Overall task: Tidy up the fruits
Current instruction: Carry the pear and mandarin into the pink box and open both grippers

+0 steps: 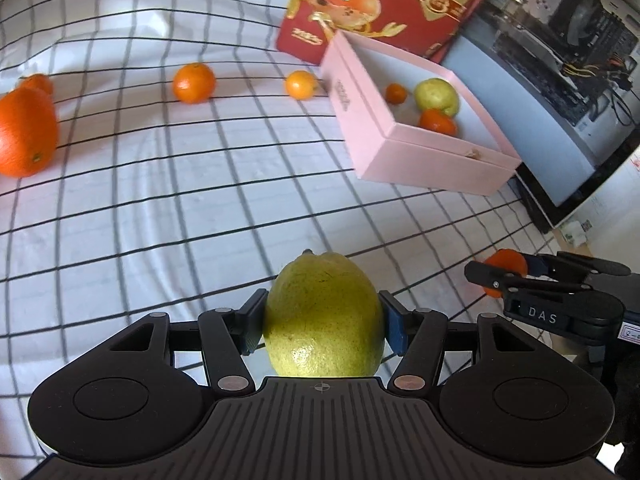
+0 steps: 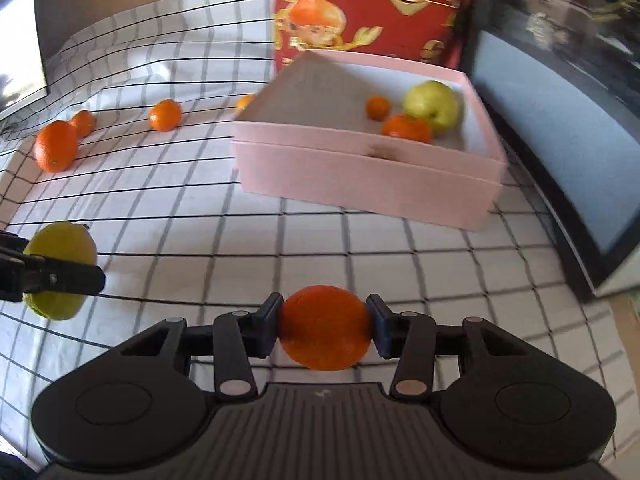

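My left gripper [image 1: 323, 320] is shut on a yellow-green lemon [image 1: 323, 316], held above the checked cloth. My right gripper [image 2: 325, 328] is shut on an orange mandarin [image 2: 325, 328]; it shows in the left wrist view [image 1: 505, 273] at the right. The lemon also shows in the right wrist view [image 2: 60, 270] at the left. The open pink box [image 1: 424, 160] [image 2: 360, 176] holds a green fruit [image 2: 432, 106], a mandarin [image 2: 406, 128] and a small orange fruit [image 2: 378, 107]. Loose on the cloth: a large orange [image 1: 24, 132], a mandarin [image 1: 194, 83] and a small orange fruit [image 1: 301, 85].
A red printed carton [image 1: 380, 4] [image 2: 368, 12] stands behind the pink box. A dark monitor [image 1: 560, 100] [image 2: 560, 140] lies along the right edge of the cloth. Another mandarin [image 2: 82, 123] sits behind the large orange [image 2: 55, 146].
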A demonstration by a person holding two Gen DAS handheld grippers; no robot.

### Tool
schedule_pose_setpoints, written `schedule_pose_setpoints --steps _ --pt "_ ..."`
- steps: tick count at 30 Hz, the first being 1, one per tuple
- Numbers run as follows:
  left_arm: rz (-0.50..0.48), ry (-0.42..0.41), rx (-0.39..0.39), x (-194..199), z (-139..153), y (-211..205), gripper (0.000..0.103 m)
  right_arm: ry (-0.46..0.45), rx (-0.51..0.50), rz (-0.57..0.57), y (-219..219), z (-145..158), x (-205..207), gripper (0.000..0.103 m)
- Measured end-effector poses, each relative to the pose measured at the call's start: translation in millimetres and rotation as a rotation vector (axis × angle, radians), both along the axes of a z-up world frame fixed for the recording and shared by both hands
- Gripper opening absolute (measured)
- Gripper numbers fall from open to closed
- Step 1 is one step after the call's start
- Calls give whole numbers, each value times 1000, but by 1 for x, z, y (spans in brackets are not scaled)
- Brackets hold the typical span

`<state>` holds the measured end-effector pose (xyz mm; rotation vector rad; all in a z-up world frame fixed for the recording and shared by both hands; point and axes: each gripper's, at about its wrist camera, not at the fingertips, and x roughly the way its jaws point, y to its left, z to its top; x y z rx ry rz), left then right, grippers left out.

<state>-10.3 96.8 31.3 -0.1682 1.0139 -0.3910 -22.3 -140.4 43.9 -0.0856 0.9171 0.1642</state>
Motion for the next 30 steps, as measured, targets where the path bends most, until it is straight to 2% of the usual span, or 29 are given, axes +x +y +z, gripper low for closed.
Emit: schedule_pose_setpoints --steps 6,10,16,20,24,27,30 --pt "-53 -28 -39 21 12 -23 64 -3 5 -84 -23 4 -3 45" --pt "-66 -119 -82 56 48 -37 64 -39 53 -133 -38 21 4 45" --pt "-95 -362 -89 120 135 -70 64 -211 72 -106 -51 85 44 44" --pt "-113 -406 -85 164 164 -99 64 -308 62 -65 -55 124 77 45" --pt "-91 -349 -48 200 145 -122 64 -306 7 -21 -52 130 113 45" --pt "-149 -282 20 219 109 -142 64 -238 -13 9 -52 110 133 45" --pt "-208 -238 123 233 74 -163 64 -151 -17 15 -53 80 148 45"
